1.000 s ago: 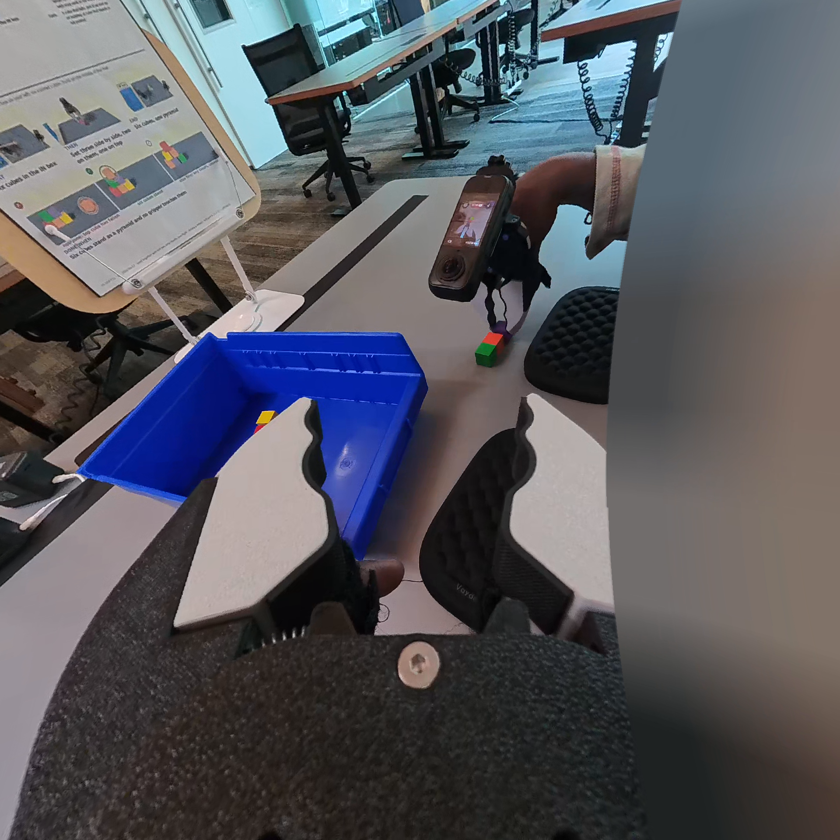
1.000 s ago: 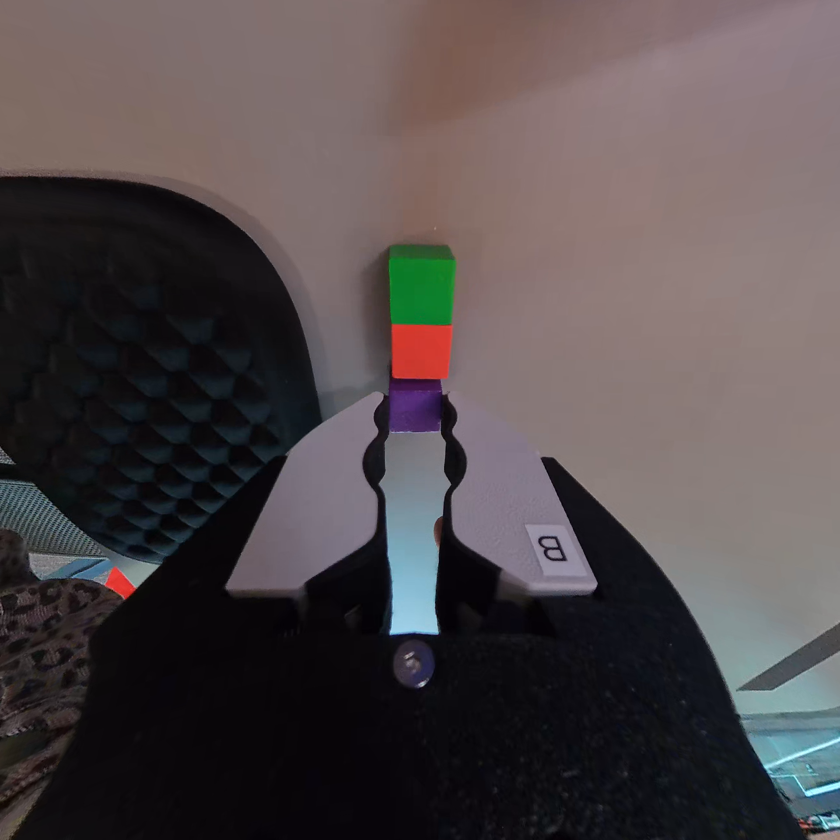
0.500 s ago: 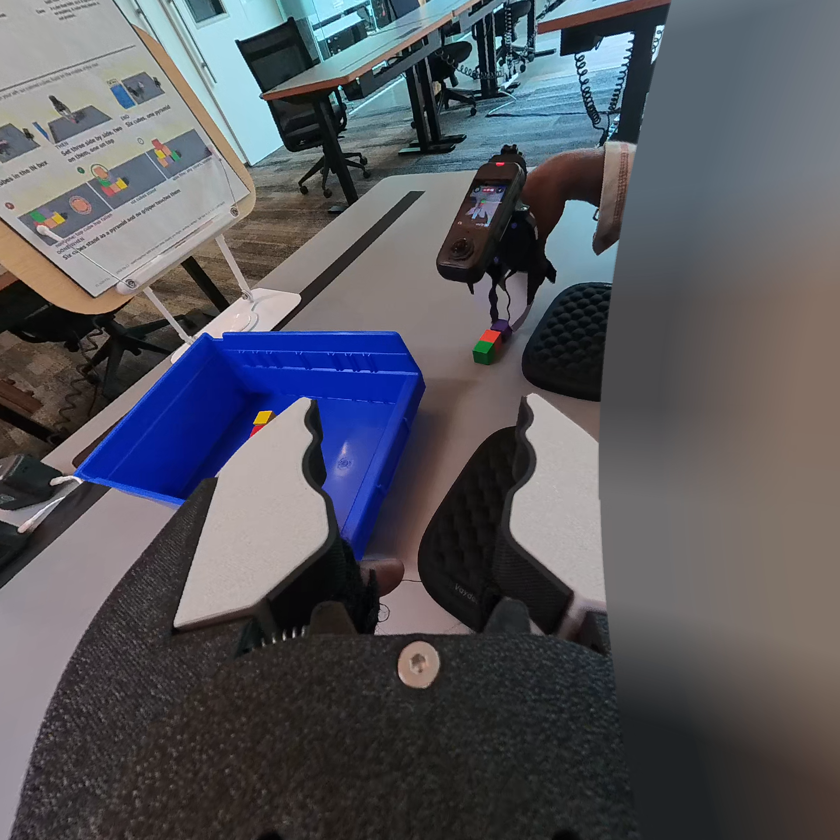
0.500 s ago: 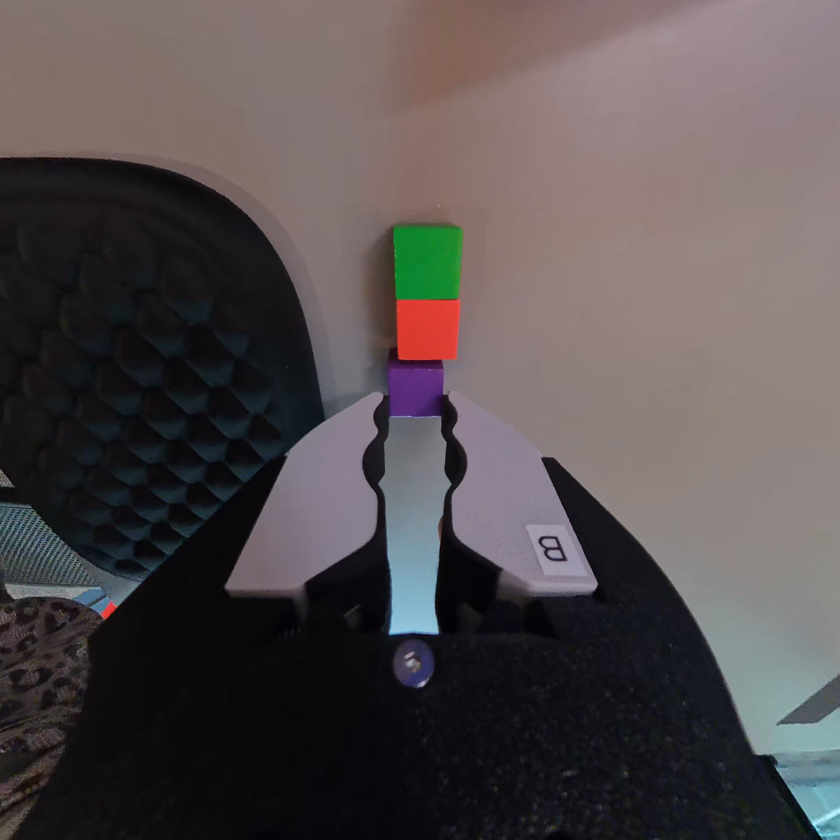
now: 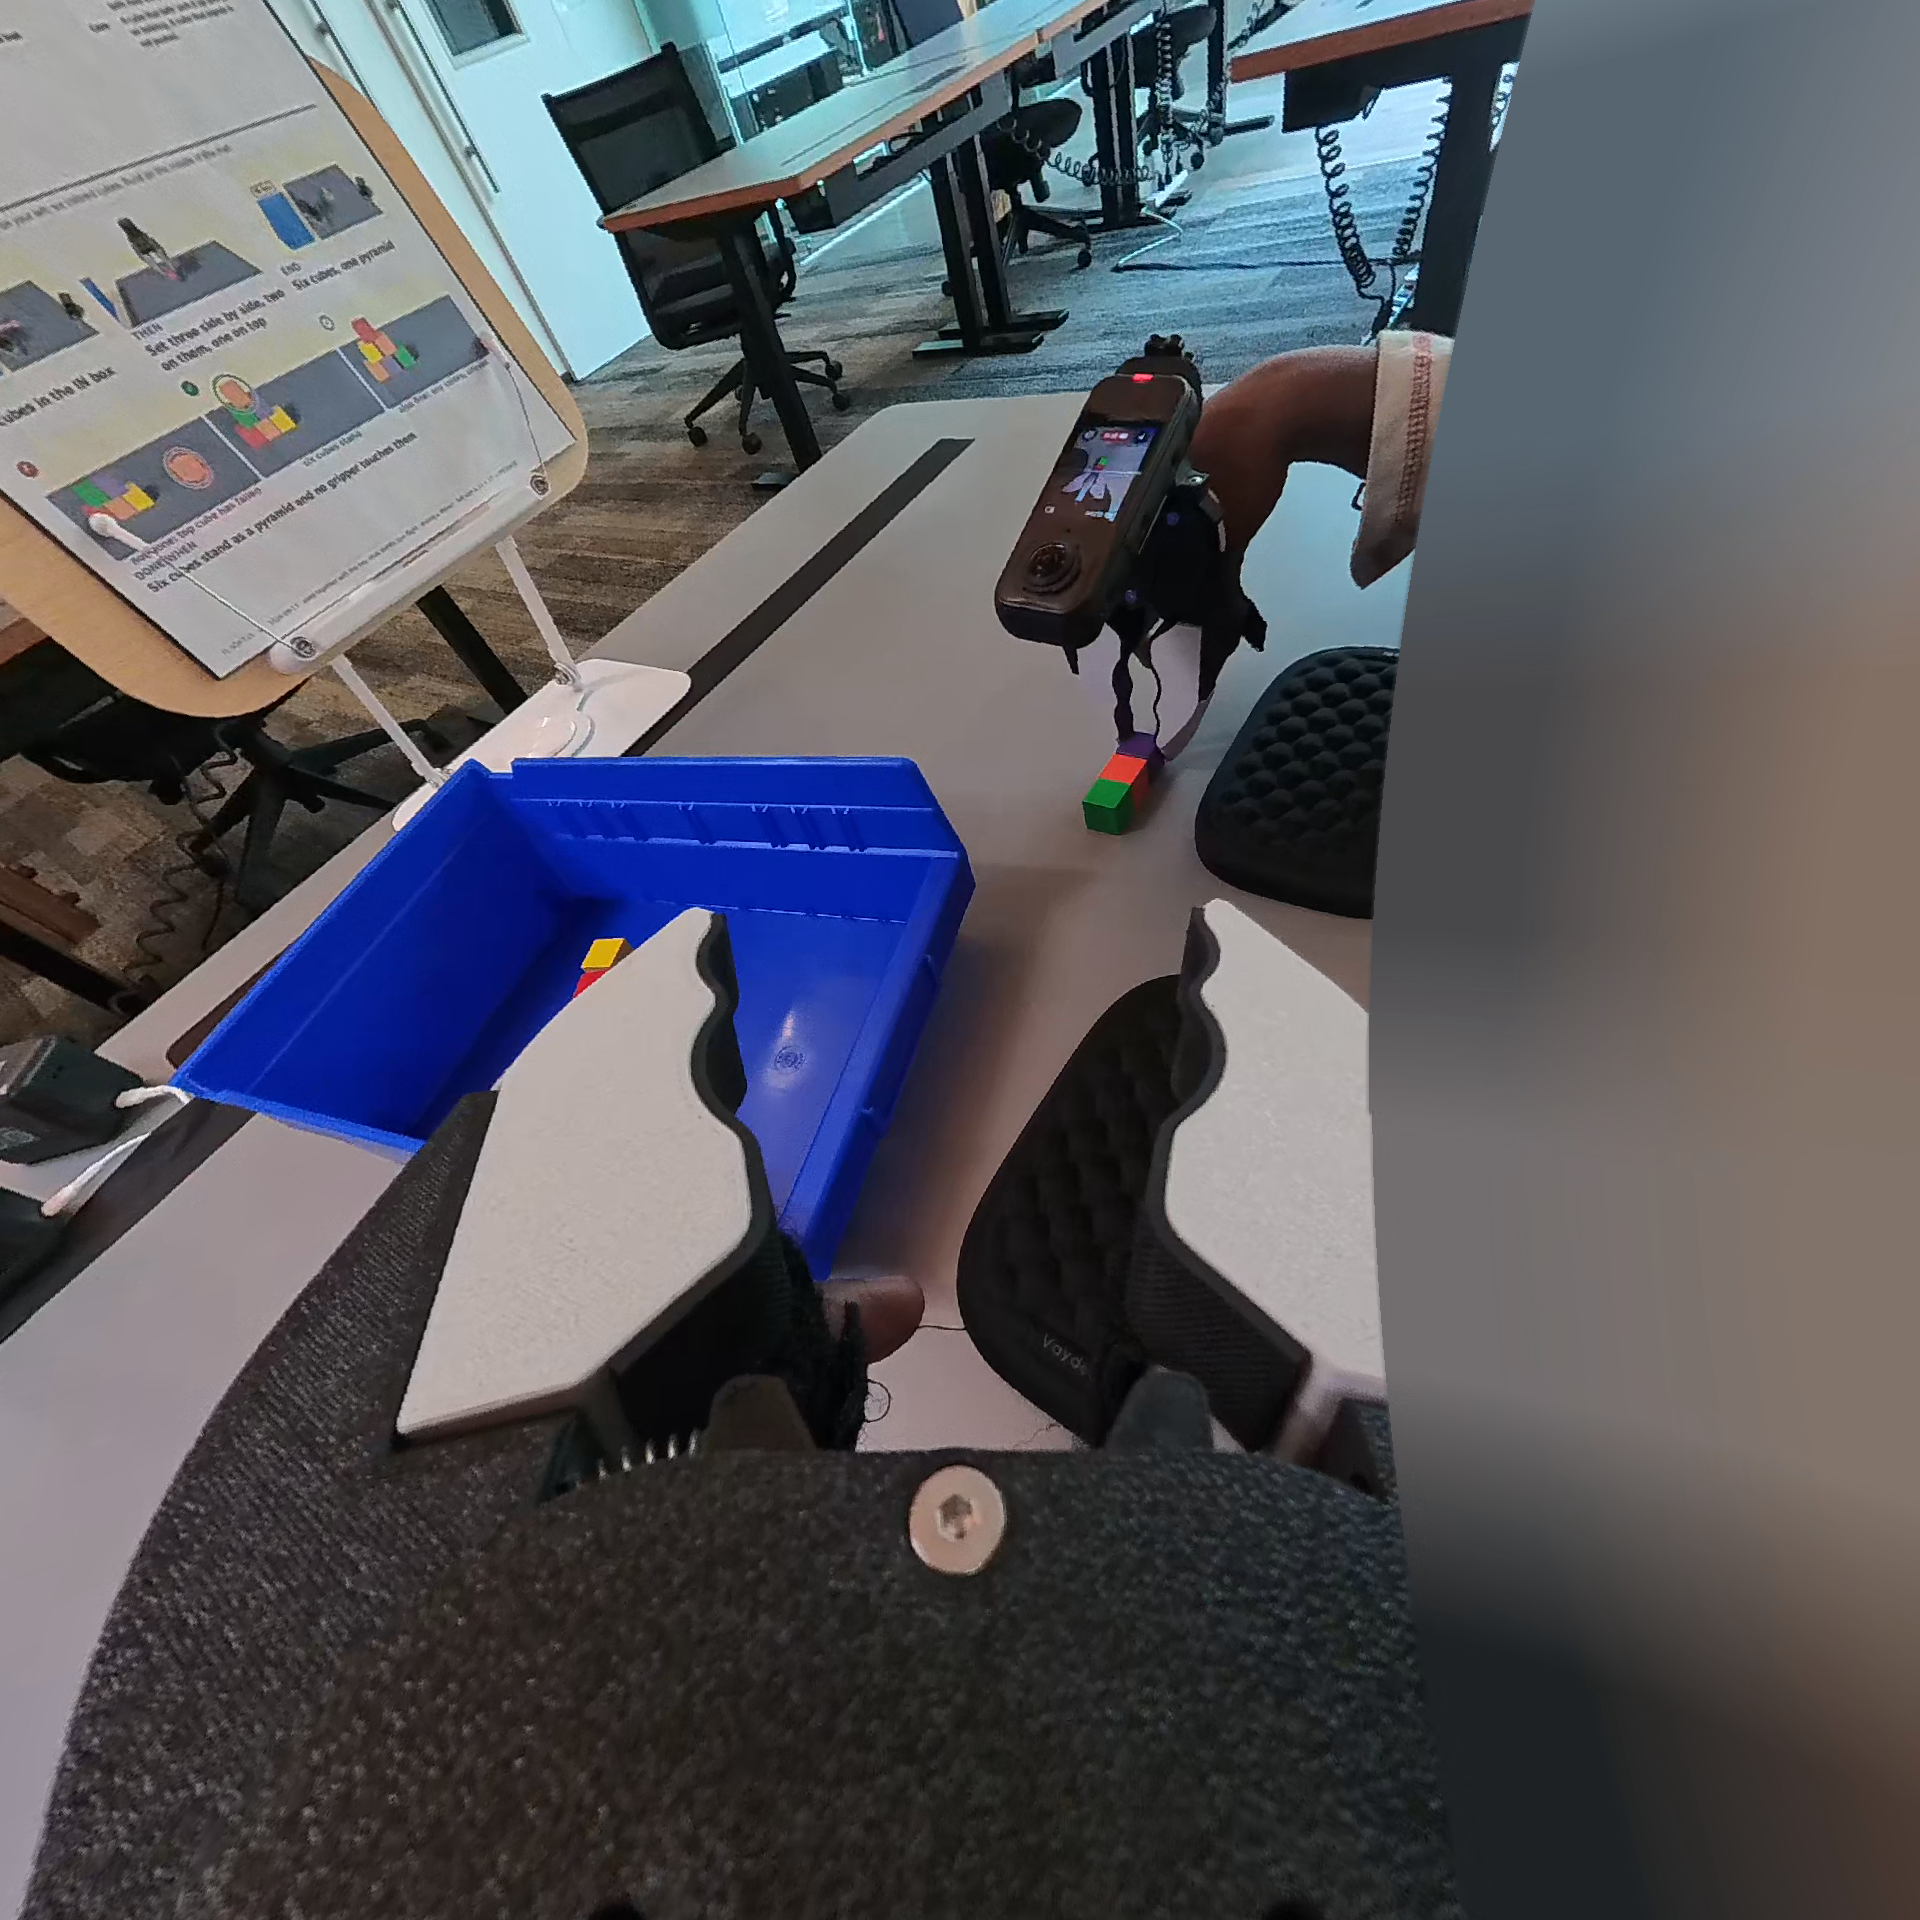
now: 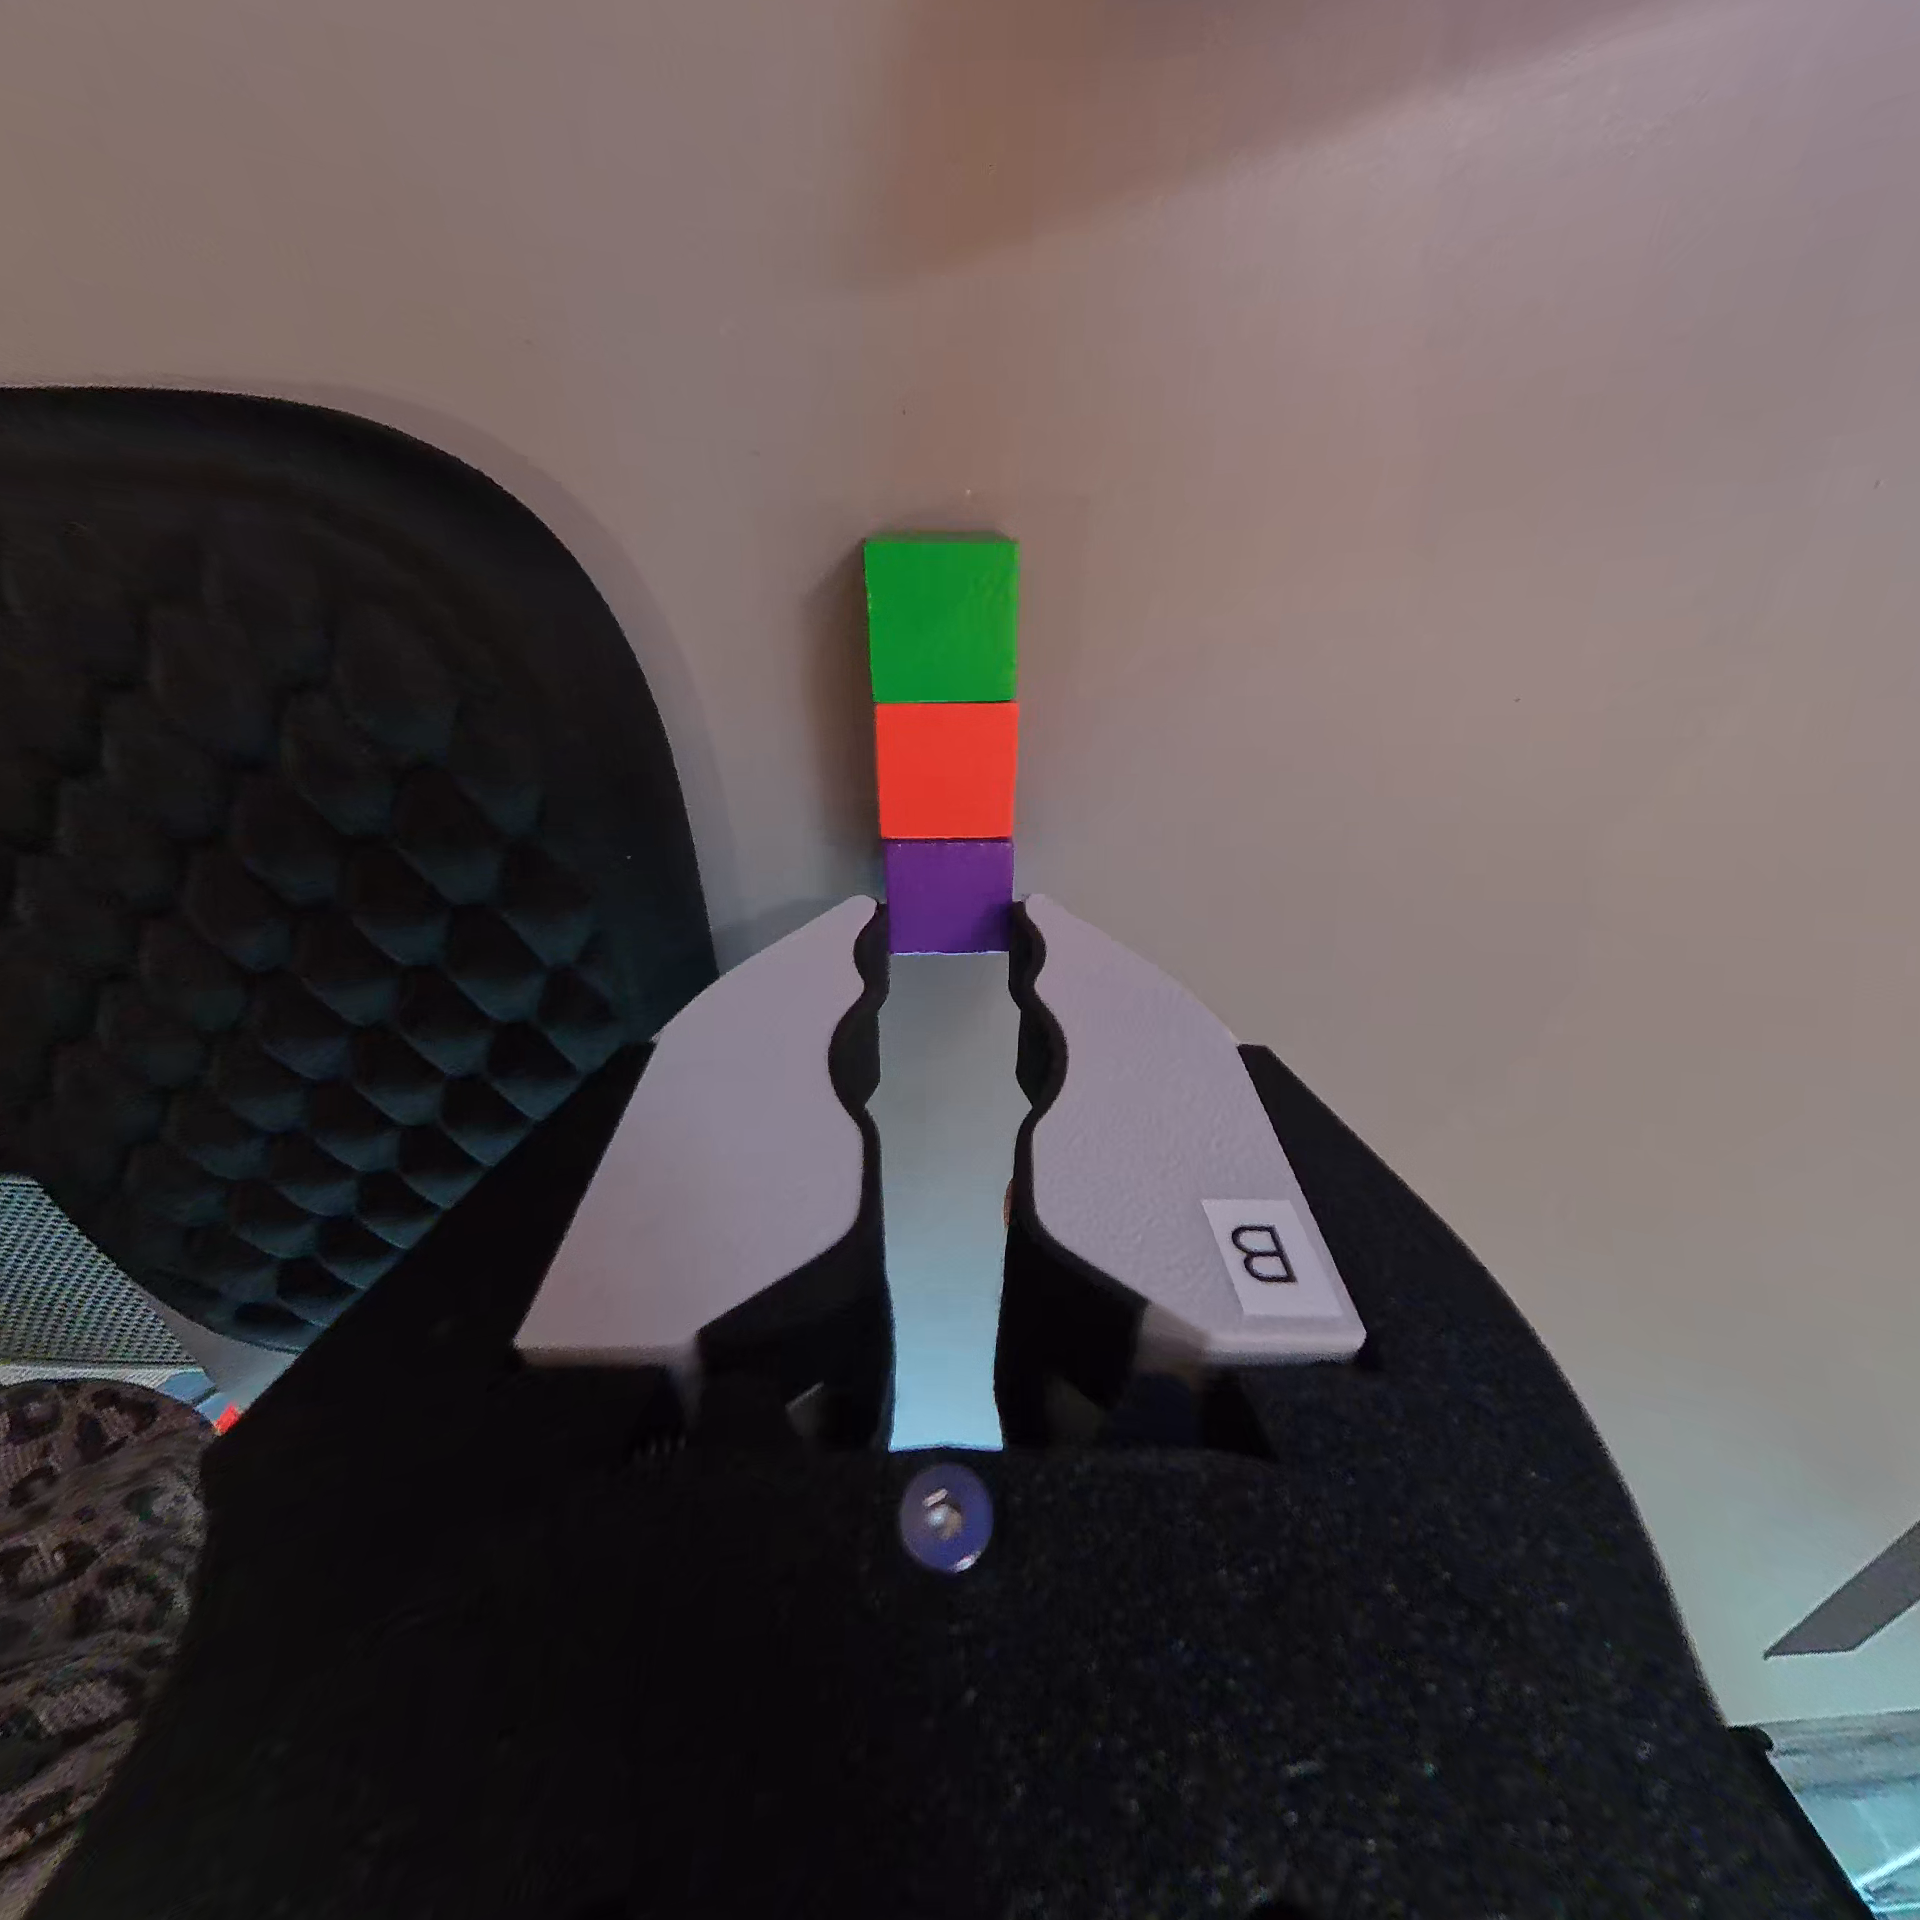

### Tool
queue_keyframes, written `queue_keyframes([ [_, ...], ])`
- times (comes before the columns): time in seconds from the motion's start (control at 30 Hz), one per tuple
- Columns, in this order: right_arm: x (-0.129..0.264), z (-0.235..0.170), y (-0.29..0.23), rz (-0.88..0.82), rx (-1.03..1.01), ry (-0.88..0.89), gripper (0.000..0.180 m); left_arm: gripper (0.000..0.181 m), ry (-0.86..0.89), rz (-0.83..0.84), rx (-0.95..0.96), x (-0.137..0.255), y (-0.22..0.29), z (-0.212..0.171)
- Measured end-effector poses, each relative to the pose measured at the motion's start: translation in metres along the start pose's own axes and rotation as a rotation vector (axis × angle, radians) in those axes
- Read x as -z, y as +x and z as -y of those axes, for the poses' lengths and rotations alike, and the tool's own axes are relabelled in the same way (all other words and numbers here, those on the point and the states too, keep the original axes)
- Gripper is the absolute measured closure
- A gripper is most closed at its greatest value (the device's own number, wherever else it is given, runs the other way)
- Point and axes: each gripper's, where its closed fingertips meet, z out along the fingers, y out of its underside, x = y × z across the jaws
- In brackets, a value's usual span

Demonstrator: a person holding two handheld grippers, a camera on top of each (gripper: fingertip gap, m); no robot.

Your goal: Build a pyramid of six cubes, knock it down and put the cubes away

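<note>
On the grey table, a green cube (image 6: 940,618), a red cube (image 6: 945,769) and a purple cube (image 6: 949,894) lie in one straight row, touching. My right gripper (image 6: 949,920) is shut on the purple cube at the near end of the row. The row also shows in the left wrist view, green (image 5: 1107,805) nearest, with the right gripper (image 5: 1138,717) over its far end. My left gripper (image 5: 953,925) is open and empty, above the near right corner of the blue bin (image 5: 727,821). A yellow cube (image 5: 606,951) and a red cube (image 5: 588,982) lie in the bin, partly hidden by my left finger.
A black quilted pad (image 6: 312,831) lies just left of the row, and another pad (image 5: 1060,1195) lies below my left gripper. An instruction board (image 5: 208,312) on a white stand is behind the bin. A blurred patch covers the right side of the left wrist view. Spacing between my two grippers at the tips: around 35 cm.
My right gripper has shifted the purple cube slightly so it lines up squarely against the red cube. The left gripper has barely moved.
</note>
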Motion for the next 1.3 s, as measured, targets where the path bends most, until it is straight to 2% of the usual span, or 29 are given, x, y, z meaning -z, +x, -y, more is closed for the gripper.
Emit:
queue_keyframes([
  [0.3, 0.001, 0.002, -0.001, 0.005, 0.01, 0.012, 0.158, 0.099, -0.001, 0.003, 0.006, 0.0, -0.002, -0.001],
  [0.53, 0.005, 0.007, -0.002, -0.005, 0.0, 0.038, 0.149, 0.099, -0.005, 0.002, 0.004, 0.0, -0.001, -0.001],
  [0.63, 0.017, 0.008, -0.001, 0.0, -0.013, 0.047, 0.149, 0.099, -0.002, 0.007, 0.005, 0.001, -0.002, -0.001],
  [0.7, 0.039, 0.017, -0.002, 0.019, -0.038, 0.096, 0.151, 0.099, 0.001, 0.012, 0.013, 0.002, -0.003, -0.001],
  [0.8, 0.091, 0.052, 0.015, -0.062, -0.015, 0.256, 0.149, 0.099, 0.008, 0.022, 0.017, 0.004, -0.005, 0.0],
  [0.9, 0.145, 0.114, 0.031, -0.165, 0.064, 0.452, 0.152, 0.099, 0.012, 0.023, 0.012, 0.006, -0.004, 0.0],
  [0.97, 0.158, 0.158, 0.034, -0.15, 0.115, 0.48, 0.152, 0.099, 0.006, 0.035, 0.012, 0.009, -0.006, -0.002],
  [1.03, 0.151, 0.196, 0.044, -0.145, 0.126, 0.425, 0.149, 0.099, -0.002, 0.067, 0.025, 0.013, -0.013, -0.006],
  [1.17, 0.109, 0.262, 0.08, -0.084, 0.069, 0.332, 0.138, 0.099, 0.02, 0.102, 0.054, 0.025, -0.021, -0.009],
  [1.3, 0.057, 0.293, 0.123, -0.033, 0.002, 0.238, 0.137, 0.099, 0.036, 0.12, 0.062, 0.033, -0.025, -0.011],
])
